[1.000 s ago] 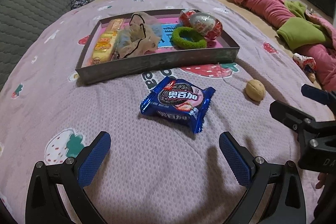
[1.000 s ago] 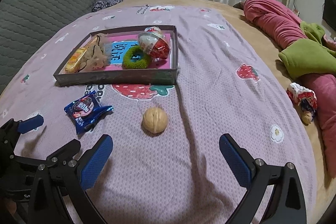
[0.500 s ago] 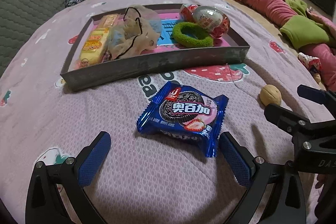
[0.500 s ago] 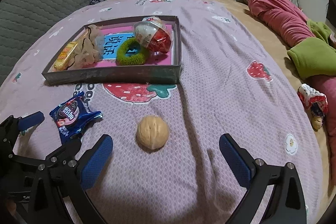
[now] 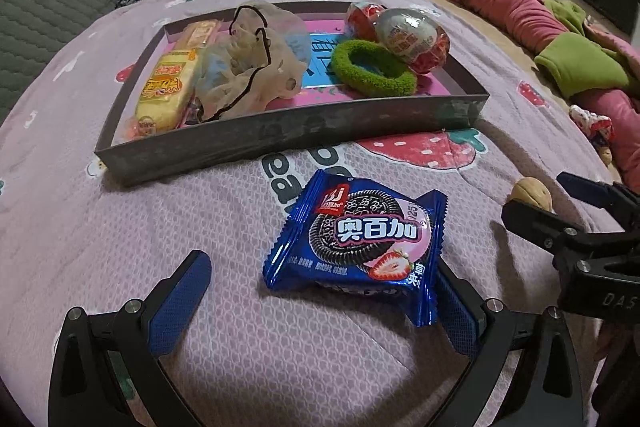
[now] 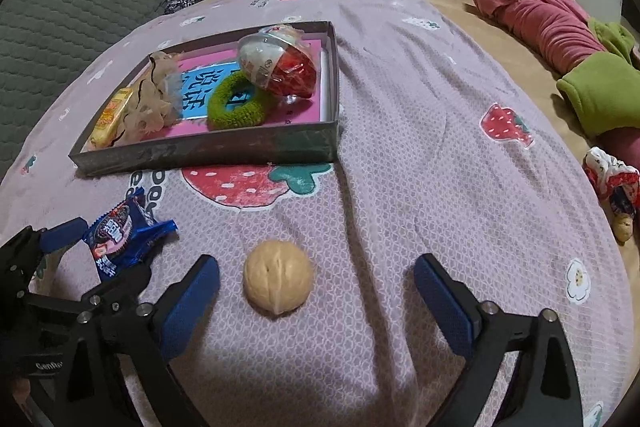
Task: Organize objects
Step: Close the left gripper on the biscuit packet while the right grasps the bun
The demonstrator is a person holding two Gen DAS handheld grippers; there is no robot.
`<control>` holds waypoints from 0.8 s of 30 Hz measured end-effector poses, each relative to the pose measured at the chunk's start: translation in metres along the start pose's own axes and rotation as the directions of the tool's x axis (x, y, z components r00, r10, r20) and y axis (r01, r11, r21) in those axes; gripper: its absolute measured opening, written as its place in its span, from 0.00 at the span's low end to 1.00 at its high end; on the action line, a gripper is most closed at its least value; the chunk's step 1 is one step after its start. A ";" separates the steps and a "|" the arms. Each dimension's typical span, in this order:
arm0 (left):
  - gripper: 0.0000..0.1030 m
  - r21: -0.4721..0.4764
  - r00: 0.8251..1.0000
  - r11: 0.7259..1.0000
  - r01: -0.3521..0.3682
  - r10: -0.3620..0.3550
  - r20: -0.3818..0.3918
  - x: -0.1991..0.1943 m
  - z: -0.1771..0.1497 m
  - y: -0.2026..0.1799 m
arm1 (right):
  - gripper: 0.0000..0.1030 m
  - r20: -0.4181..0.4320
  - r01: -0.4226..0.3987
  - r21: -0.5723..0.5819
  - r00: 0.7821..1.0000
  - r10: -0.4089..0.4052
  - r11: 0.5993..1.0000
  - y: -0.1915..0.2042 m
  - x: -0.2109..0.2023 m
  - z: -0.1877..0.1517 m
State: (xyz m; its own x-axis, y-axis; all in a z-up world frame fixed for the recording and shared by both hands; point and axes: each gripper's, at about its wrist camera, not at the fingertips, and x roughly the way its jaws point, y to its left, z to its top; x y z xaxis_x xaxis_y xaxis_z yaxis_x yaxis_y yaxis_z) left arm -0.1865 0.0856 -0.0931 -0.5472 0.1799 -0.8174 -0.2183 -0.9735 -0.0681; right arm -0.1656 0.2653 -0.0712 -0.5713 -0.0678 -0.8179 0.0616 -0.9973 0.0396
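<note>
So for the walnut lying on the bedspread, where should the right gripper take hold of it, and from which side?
Grip the walnut across its rounded cheeks, one pad per side of the seam that faces the camera. Come straight forward and down with the right gripper, whose open fingers already flank it. It is small, round and lies loose on the soft bedspread, so an off-centre pinch would probably roll it.

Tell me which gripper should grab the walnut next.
Right. The right gripper is open with the walnut lying between its fingers. The left gripper is open around the cookie packet, and the walnut sits off to its right.
</note>
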 end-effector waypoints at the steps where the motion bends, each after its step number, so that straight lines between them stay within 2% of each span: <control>1: 1.00 -0.004 1.000 1.000 0.005 -0.005 -0.001 0.001 0.001 0.001 | 0.93 -0.003 0.003 -0.003 1.000 -0.003 1.000 0.000 0.001 0.000; 14: 0.99 -0.072 0.996 0.994 0.084 -0.084 0.010 0.005 0.010 0.016 | 0.66 0.017 -0.021 -0.036 1.000 0.022 0.999 0.006 0.006 0.001; 17: 0.94 -0.086 0.995 0.991 0.101 -0.100 0.016 0.005 0.011 0.018 | 0.59 0.020 -0.026 -0.039 0.999 0.027 0.999 0.006 0.007 0.002; 19: 0.81 -0.081 0.995 0.992 0.096 -0.095 0.011 0.006 0.011 0.017 | 0.54 0.027 -0.030 -0.041 0.999 0.031 0.999 0.006 0.007 0.002; 24: 0.77 -0.088 0.995 0.991 0.100 -0.100 0.000 0.009 0.013 0.019 | 0.45 0.032 -0.037 -0.056 0.999 0.039 0.998 0.010 0.007 0.003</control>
State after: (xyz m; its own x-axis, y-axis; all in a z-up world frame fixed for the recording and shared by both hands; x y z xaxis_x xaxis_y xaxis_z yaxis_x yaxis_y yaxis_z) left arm -0.2064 0.0710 -0.0945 -0.5222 0.2766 -0.8067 -0.1998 -0.9593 -0.1996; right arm -0.1718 0.2550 -0.0746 -0.5941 -0.1073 -0.7972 0.1284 -0.9910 0.0377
